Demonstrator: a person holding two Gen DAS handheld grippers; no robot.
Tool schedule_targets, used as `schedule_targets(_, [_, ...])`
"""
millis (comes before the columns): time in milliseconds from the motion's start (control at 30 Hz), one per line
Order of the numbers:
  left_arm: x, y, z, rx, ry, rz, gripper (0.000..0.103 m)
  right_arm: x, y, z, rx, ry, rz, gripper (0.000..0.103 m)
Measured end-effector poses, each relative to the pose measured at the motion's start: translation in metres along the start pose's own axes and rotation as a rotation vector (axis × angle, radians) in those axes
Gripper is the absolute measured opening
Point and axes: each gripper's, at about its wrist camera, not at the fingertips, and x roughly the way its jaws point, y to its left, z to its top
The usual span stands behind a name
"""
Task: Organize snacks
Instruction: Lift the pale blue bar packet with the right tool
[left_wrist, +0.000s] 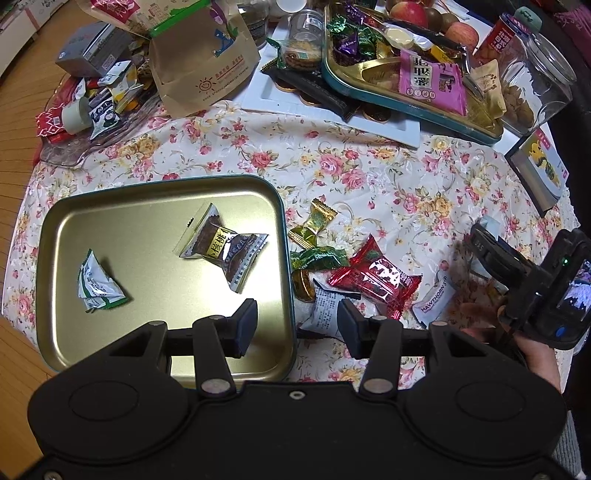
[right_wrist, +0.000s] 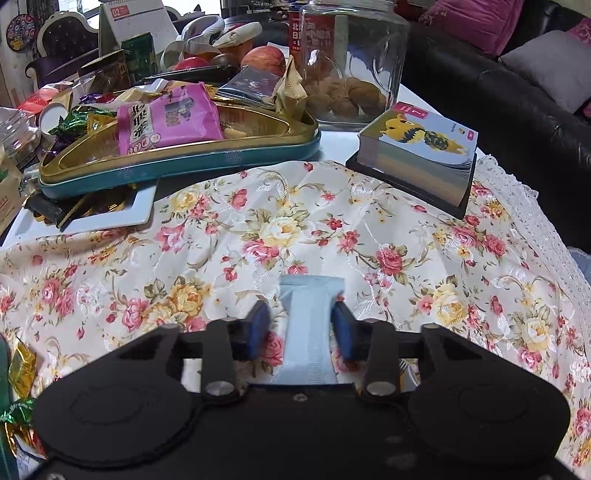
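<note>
**Snack sort: 2 in the tin, loose pile waiting, 1 packet between the right jaws**

**Landmark.** Gold tin (left_wrist: 110, 332), shallow and open, on the floral cloth (left_wrist: 332, 162).

**Done.** 2 items lie in the tin: a white-green packet (left_wrist: 98, 286) toward its left side and a brown walnut sweet (left_wrist: 225, 251) toward its far right corner, well apart.

**Left.** Just right of the tin's right wall a loose pile lies on the cloth: a gold-green sweet (left_wrist: 314, 221), a green sweet (left_wrist: 319, 256), a red packet (left_wrist: 376, 278), a white printed packet (left_wrist: 327, 308), and farther right a white hawthorn packet (left_wrist: 434, 297). At least 5 pieces, so the sort looks under half finished. Beyond the tin, a second, teal-walled tray (left_wrist: 406, 103) holds its own mixed snacks; whether these count is unclear.

**Grippers.** Left gripper (left_wrist: 297, 325) hovers over the tin's right wall, jaws spread, grasping nothing. Right gripper (right_wrist: 301, 328) has a pale blue packet (right_wrist: 310, 317) between its jaws; the right pad touches the packet's edge, a gap shows beside the left pad, so no grip as yet.

**View differences.**
- Left wrist: shows the tin, its contents and the pile. The right gripper appears well right of the tin, its jaws and packet blurred.
- Right wrist: shows the blue packet and pad contact clearly, plus a notepad block (right_wrist: 421, 155) and a glass jar (right_wrist: 354, 62) of walnuts. The tin's inside is out of view.
</note>
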Motion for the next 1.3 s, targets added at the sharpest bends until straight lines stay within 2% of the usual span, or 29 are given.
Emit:
schedule_targets(33, [0.000,0.001,0.001,-0.003,-0.001,0.001,0.056,-0.001,0.000,0.000,0.005,0.002,0.001,0.025])
schedule_targets(233, [-0.005,0.005,0.003,-0.023,-0.011,-0.010,0.056,-0.015,-0.009,0.008,0.065,0.029,0.034,0.024])
schedule_targets(533, [-0.010,-0.010,0.005,0.003,-0.037,-0.030,0.056,-0.086,-0.031,0.049,0.149,0.093,0.101,0.024])
schedule_targets(733, [-0.004,-0.023,0.006,0.033,-0.036,-0.067,0.056,-0.125,-0.053,0.054,0.184,0.060,0.127,0.024])
schedule_targets(867, [0.002,-0.031,0.006,0.031,-0.036,-0.048,0.056,-0.133,-0.062,0.048,0.210,0.035,0.149,0.024])
schedule_targets(1000, [0.012,-0.043,0.008,0.025,-0.025,-0.035,0.055,-0.132,-0.065,0.047,0.190,0.033,0.136,0.024])
schedule_targets(1200, [0.017,-0.065,0.017,0.020,-0.015,-0.038,0.055,-0.135,-0.075,0.047,0.245,0.036,0.129,0.024])
schedule_targets(1300, [0.014,-0.072,0.017,0.025,-0.052,0.028,0.055,-0.135,-0.075,0.044,0.251,0.046,0.138,0.024])
